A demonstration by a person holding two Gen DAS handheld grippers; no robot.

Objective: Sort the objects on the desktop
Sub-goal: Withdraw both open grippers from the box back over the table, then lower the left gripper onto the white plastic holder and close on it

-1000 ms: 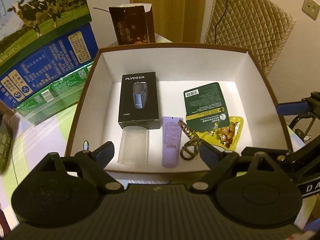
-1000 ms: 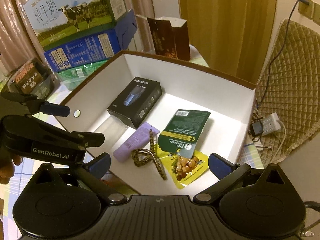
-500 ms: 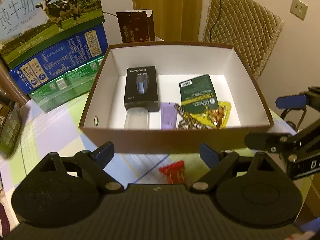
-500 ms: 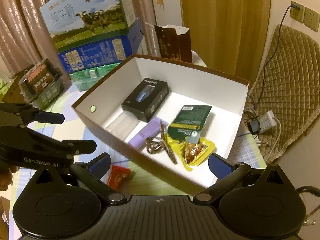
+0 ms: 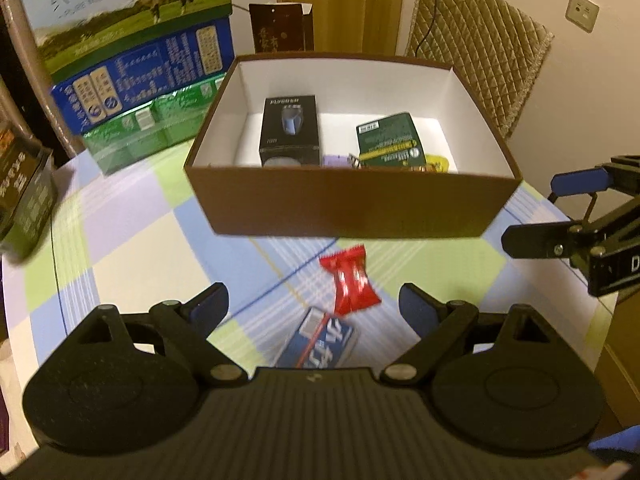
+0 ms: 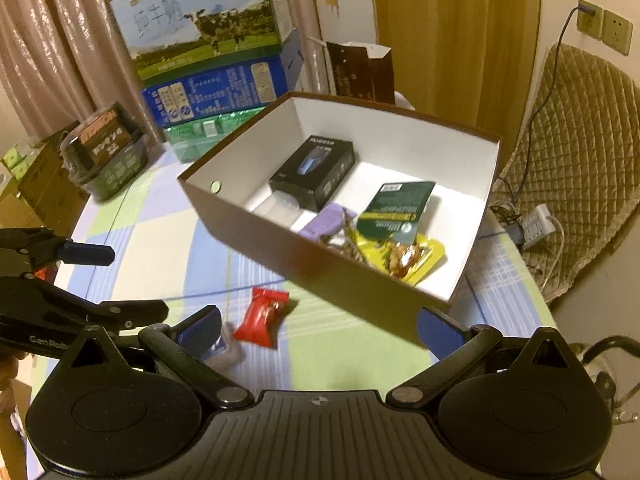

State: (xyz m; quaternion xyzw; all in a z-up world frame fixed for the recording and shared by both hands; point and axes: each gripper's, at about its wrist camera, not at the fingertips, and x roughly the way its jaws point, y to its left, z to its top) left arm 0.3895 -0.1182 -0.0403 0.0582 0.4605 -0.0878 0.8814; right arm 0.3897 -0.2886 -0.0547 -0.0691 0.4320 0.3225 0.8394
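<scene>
- Bench [image 5: 132, 236] space at 6 o'clock of the brown box [image 5: 352, 212] carries the two items not yet sorted: a blue-and-white packet [image 5: 320, 342] and a red wrapped sweet [image 5: 351, 280], which lie just beside each other, the sweet on the box side.
- Left tongs [image 5: 314, 306] are seen spread wide with nothing held; in the left wrist view the packet lies between the two blue pads, with the sweet just past it toward 12 o'clock.
- The packet is judged the natural pick for this hand. The tongs are best lowered straight down so that one pad lands on each long edge, and the closing is best delayed until the pads are level with the bench, since a flat packet is likely to slide away if pinched from above.
- Care is advised that the sweet is not swept along or trapped under a pad.
- Box contents already sorted, from 9 to 3 o'clock: a black shaver carton [image 5: 290, 130], a purple tube [image 6: 326, 220], a green pouch [image 5: 390, 142] over a yellow snack bag [image 6: 416, 256]. Free floor is judged to remain at the 3 o'clock side.
- Right tongs [image 6: 318, 330] are likewise wide apart and empty, with the sweet [image 6: 264, 316] near the left pad.
</scene>
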